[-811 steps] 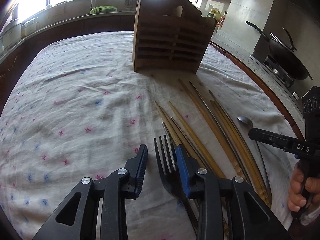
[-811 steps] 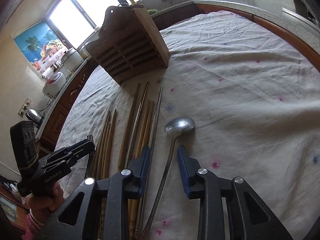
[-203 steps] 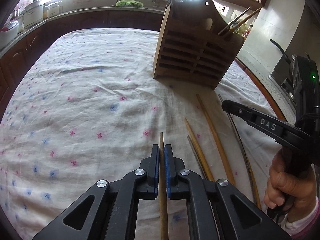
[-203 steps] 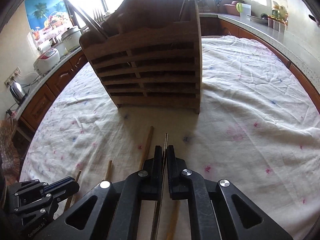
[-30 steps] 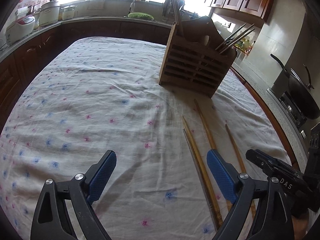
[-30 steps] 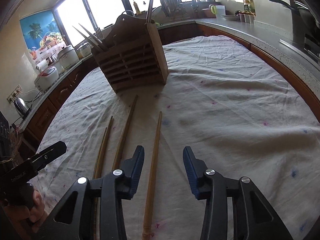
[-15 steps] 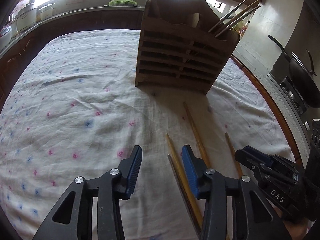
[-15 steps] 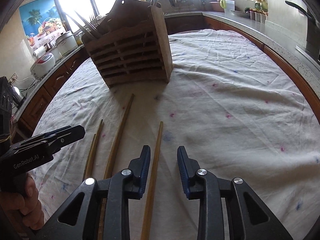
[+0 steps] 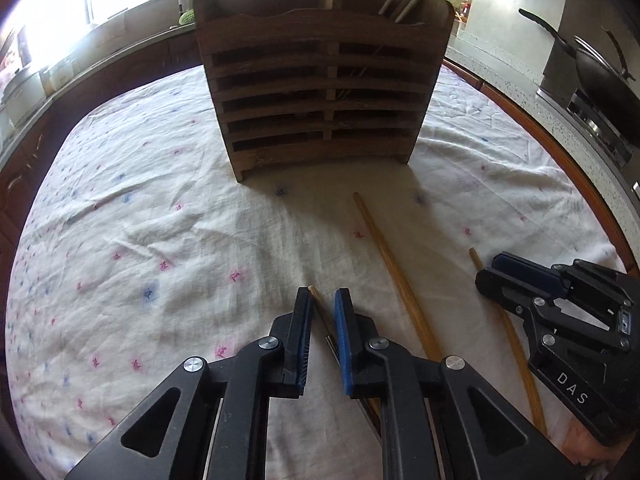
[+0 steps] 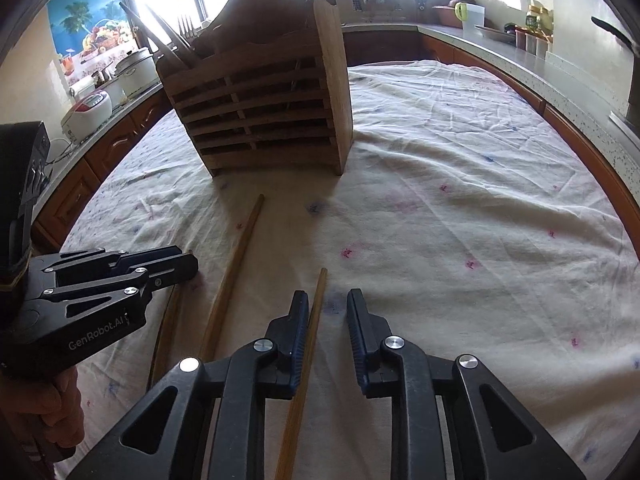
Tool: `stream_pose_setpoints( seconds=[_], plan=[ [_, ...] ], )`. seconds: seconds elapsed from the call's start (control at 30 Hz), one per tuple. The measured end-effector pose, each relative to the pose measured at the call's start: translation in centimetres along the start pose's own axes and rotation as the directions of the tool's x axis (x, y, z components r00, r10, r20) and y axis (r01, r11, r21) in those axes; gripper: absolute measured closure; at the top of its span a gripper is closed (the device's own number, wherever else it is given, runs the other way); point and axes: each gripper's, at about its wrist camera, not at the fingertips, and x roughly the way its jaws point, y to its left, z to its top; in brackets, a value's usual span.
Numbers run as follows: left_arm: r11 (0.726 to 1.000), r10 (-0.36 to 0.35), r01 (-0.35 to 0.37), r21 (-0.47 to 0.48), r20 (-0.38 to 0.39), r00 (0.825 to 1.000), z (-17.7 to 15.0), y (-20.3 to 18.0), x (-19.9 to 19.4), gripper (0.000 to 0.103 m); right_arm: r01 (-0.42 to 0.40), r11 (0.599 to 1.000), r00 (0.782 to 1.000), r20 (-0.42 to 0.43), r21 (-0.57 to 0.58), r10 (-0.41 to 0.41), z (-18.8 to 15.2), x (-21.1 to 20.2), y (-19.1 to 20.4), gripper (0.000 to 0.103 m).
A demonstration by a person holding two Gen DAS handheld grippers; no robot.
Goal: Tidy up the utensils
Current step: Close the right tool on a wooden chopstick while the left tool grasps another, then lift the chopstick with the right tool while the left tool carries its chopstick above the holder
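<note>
The chopsticks still to be sorted lie loose on the white flowered cloth (image 9: 160, 208) covering the desk, in front of the slatted wooden holder (image 9: 320, 92), which stands upright with more sticks poking out of its top right compartment. In my left wrist view, the left gripper (image 9: 322, 312) points down at the cloth and its jaws have just been closing; one thin chopstick (image 9: 318, 306) runs between the blue pads, with a second dark, thin utensil showing just beneath it near the right pad. A narrow gap still shows on both sides of the stick, so I cannot say the fingers have clenched on it yet. To the right a long bamboo chopstick (image 9: 394, 276) lies apart from it, angled toward the holder, and further right another stick (image 9: 516, 352) passes under the right gripper (image 9: 496, 268), which comes in from the right edge. In my right wrist view, the right gripper (image 10: 327, 312) has also just been closing, with a bamboo stick (image 10: 310, 344) between its fingers; the stick lies against the left pad while the right pad stands clear of it, so this is no grasp. Left of it lies the long chopstick (image 10: 236, 272), pointing at the holder (image 10: 264, 120), where fork tines and stick ends stand up at the top left. The left gripper (image 10: 188, 264) sits at the left edge, held by a hand (image 10: 44, 412).
</note>
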Motion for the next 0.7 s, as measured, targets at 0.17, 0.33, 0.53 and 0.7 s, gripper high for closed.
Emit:
stream_pose_setpoints(
  seconds=[0.17,0.33,0.53,0.7],
  plan=[
    [1.000,-0.012,0.012,-0.012,0.007,1.000,-0.1,-0.3,-0.1,0.096,0.040,0.998,0.999,0.003,-0.039,-0.040,-0.1,0.0,0.5,0.094],
    [0.995,-0.074,0.077,-0.063,0.042,0.996,-0.4,0.5,-1.7,0.099,0.018,1.000,1.000,-0.001,-0.005,-0.018,-0.2,-0.2,0.0,0.098],
    [0.980,-0.145,0.161,-0.117,0.139,0.980,-1.5,2.4,-6.9,0.100,-0.042,0.997,0.998,0.038,0.063,0.040,-0.6,-2.4,-0.6,0.098],
    [0.965,-0.179,0.217,-0.147,0.235,0.955,-2.5,4.0,-11.7,0.100,-0.082,0.992,0.990,0.122,0.093,0.071,-0.3,-5.8,-0.8,0.098]
  ],
)
